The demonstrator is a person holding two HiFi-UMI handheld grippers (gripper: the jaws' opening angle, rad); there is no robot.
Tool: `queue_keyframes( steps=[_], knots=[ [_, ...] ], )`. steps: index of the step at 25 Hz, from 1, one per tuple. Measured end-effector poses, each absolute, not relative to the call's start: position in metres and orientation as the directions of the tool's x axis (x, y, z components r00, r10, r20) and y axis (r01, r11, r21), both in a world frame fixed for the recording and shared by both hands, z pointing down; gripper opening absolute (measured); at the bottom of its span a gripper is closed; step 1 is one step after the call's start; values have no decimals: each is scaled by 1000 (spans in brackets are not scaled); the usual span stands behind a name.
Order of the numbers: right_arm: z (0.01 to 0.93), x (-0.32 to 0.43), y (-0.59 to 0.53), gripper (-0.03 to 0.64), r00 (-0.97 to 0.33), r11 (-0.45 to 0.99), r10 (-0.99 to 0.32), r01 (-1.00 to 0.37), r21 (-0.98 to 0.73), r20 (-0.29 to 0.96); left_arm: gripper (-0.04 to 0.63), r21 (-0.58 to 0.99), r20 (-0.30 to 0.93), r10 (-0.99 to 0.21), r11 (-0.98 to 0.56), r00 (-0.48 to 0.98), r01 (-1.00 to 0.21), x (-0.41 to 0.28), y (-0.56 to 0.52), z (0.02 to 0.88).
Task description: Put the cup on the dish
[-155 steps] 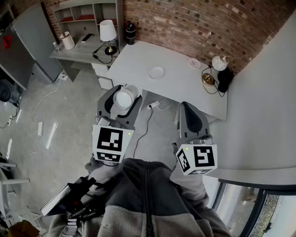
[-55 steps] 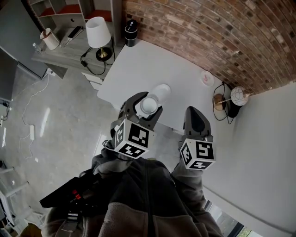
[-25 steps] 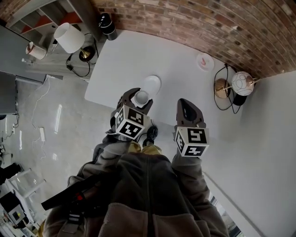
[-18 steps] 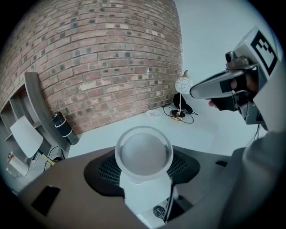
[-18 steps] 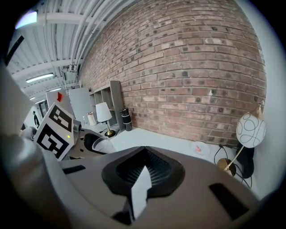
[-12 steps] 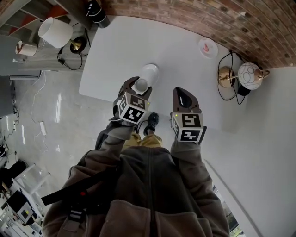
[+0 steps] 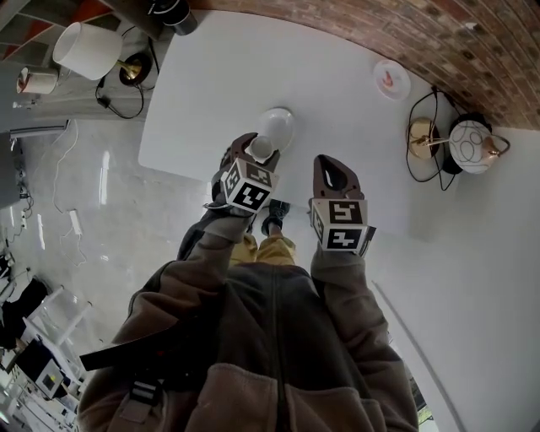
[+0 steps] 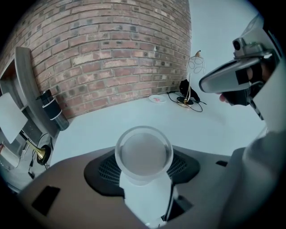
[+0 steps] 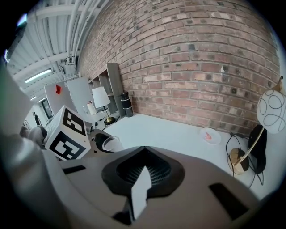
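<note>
A small white cup (image 7: 261, 148) sits upright between the jaws of my left gripper (image 7: 256, 156), which is shut on it. In the left gripper view the cup (image 8: 144, 152) fills the centre, open mouth up. The white dish (image 7: 279, 123) lies on the white table (image 7: 337, 93) just beyond the cup, and the cup overlaps its near edge. From the left gripper view the dish is hidden under the cup and jaws. My right gripper (image 7: 335, 169) is level with the left one, to its right, shut and holding nothing (image 9: 142, 174).
A small pink-marked saucer (image 7: 391, 78) lies at the far right of the table, next to a globe lamp (image 7: 471, 143) with cables. A black cylinder (image 7: 173, 13) stands at the far left corner. A white table lamp (image 7: 83, 49) stands on a side desk.
My left gripper has carried the cup forward over the table, from short of the dish to its near edge. The right gripper moved forward alongside, still shut.
</note>
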State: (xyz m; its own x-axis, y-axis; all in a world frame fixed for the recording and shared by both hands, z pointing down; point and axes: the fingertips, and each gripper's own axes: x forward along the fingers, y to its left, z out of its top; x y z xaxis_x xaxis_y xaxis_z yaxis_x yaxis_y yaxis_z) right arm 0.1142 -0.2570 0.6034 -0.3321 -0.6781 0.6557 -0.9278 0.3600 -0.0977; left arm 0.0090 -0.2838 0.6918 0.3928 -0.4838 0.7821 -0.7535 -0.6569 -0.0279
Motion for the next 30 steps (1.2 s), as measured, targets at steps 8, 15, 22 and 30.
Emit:
queue_keyframes(
  steps=[8, 15, 22, 30],
  knots=[
    [627, 119, -256, 2, -323, 353, -652, -930, -102, 686, 264, -23, 798, -470, -648, 376, -761, 11, -300, 731],
    [640, 123, -249, 2, -301, 342, -642, -936, -88, 705, 264, -23, 809, -461, -645, 364, -764, 12, -303, 765],
    [650, 127, -243, 2, -300, 349, -634, -934, -83, 713, 264, -18, 812, -459, -638, 361, -770, 13, -304, 781],
    [654, 126, -241, 2, -298, 362, -628, -930, -69, 718, 264, -32, 802, -481, -627, 354, -778, 12, -309, 786]
  ],
)
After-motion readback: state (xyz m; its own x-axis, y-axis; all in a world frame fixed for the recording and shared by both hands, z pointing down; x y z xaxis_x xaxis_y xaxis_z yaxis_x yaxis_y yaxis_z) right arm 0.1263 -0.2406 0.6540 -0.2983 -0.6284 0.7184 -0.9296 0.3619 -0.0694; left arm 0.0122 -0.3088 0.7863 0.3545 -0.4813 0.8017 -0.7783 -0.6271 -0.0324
